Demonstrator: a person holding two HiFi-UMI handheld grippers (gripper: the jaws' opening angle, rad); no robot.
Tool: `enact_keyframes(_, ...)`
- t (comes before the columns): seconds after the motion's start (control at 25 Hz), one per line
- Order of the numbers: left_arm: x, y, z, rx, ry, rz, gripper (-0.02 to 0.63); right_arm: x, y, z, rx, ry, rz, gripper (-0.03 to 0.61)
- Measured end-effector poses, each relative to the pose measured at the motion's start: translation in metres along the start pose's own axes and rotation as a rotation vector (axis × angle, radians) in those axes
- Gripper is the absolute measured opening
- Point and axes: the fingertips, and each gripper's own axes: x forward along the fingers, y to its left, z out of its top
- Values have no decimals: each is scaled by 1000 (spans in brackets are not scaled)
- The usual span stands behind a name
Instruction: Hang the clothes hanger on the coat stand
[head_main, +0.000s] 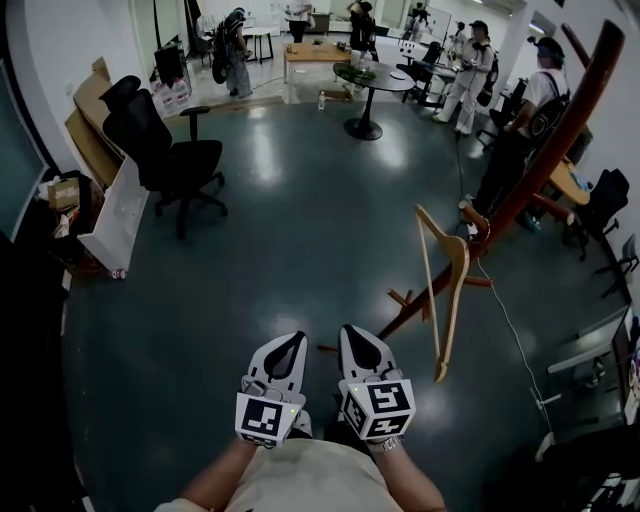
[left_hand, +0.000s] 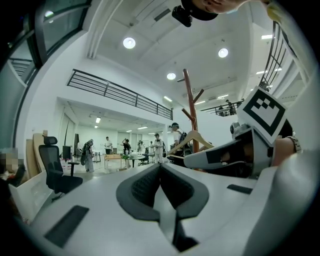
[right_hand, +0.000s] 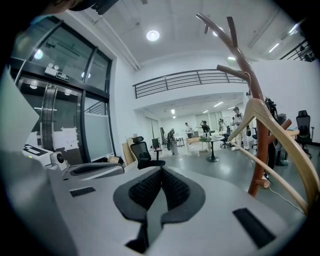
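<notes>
The brown wooden coat stand (head_main: 560, 130) rises at the right of the head view. A pale wooden clothes hanger (head_main: 452, 290) hangs from a low peg on it, with no gripper touching it. Both grippers are held side by side close to the person's body, to the left of and nearer than the stand. The left gripper (head_main: 290, 340) is shut and empty. The right gripper (head_main: 352, 332) is shut and empty as well. In the right gripper view the hanger (right_hand: 280, 145) and the stand (right_hand: 255, 100) are close at the right. The left gripper view has the stand (left_hand: 190, 110) farther off.
A black office chair (head_main: 165, 150) stands at the left, beside a white board (head_main: 115, 215) and cardboard boxes. A round table (head_main: 372, 80) and several people are at the back. A thin cable (head_main: 510, 320) runs over the dark floor by the stand's base.
</notes>
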Motion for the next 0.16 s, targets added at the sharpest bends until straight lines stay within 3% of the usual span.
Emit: enact_keyframes(0.16,0,-5,1,0,1,-7,12,-4,-2,-3,-1,14,-8,18)
